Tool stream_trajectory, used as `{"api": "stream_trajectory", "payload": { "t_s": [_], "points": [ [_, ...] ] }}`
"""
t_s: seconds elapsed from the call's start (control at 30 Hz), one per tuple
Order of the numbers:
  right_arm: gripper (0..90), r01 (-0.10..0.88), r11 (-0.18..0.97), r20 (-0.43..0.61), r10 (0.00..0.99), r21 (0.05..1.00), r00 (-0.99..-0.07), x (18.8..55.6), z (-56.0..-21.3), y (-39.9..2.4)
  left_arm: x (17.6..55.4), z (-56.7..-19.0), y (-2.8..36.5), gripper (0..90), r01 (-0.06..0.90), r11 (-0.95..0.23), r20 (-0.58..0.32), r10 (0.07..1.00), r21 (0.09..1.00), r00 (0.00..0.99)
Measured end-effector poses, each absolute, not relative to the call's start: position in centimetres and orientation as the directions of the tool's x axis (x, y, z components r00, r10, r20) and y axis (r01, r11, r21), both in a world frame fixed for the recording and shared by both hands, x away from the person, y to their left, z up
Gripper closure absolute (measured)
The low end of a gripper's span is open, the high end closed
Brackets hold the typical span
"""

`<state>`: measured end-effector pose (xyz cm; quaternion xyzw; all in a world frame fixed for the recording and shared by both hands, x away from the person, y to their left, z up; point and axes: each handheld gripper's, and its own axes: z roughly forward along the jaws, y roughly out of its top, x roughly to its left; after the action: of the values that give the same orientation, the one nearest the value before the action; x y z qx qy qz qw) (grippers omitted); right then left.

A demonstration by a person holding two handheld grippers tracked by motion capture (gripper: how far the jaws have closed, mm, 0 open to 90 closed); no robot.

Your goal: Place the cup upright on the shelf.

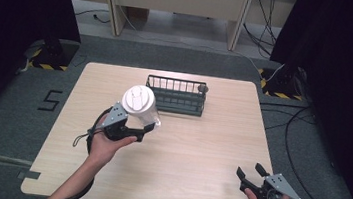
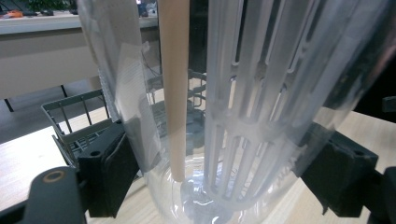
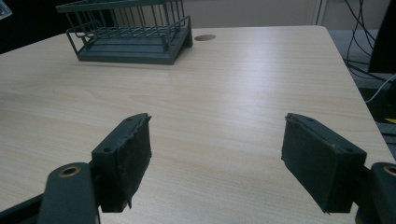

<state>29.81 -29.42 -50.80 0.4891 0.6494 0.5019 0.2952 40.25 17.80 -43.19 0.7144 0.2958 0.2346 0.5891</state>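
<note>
- On the left side of the table, the left gripper holds a clear plastic cup up off the wood.
- Its two black jaws press on the cup's sides, one on each side, so the cup is gripped tight between them.
- The cup has a round white lid on top, seen from the high view.
- From the left gripper view, the cup is see-through, with a white slotted part inside it and a pale stick beside that. It may be a straw, but it is hard to tell.
- The cup is just in front of a dark wire basket, which sits near the far edge of the table. I cannot tell if they touch.
- In the right gripper view the same basket stands far off, at the top left.
- Near the front right corner of the table, the right gripper is held in the person's hand, well apart from the cup.
- Its jaws are spread wide and hold nothing. Bare wood shows between them in the right gripper view.
- A small round hole sits in the table beside the basket.
- Black cables lie on the grey floor to the right of the table.
</note>
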Motion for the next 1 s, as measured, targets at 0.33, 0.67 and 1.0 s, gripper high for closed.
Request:
{"api": "stream_trajectory", "payload": {
  "t_s": [0.33,0.67,1.0],
  "points": [
    [24.7,0.34,0.022,0.105,0.931,0.94,-0.349,29.9,-50.9,-29.5,42.2,-42.7,17.3,18.2,0.153,-0.152,-0.002,0.703,0.976,0.712],
    [24.7,0.341,0.025,0.103,0.931,0.94,-0.352,30.0,-50.9,-29.4,44.5,-42.2,17.1,18.2,0.168,-0.153,-0.006,0.722,0.974,0.692],
    [24.6,0.341,0.027,0.102,0.929,0.94,-0.355,30.1,-51.0,-29.3,46.7,-41.0,16.9,18.1,0.165,-0.157,0.006,0.741,0.974,0.671]
  ]
}}
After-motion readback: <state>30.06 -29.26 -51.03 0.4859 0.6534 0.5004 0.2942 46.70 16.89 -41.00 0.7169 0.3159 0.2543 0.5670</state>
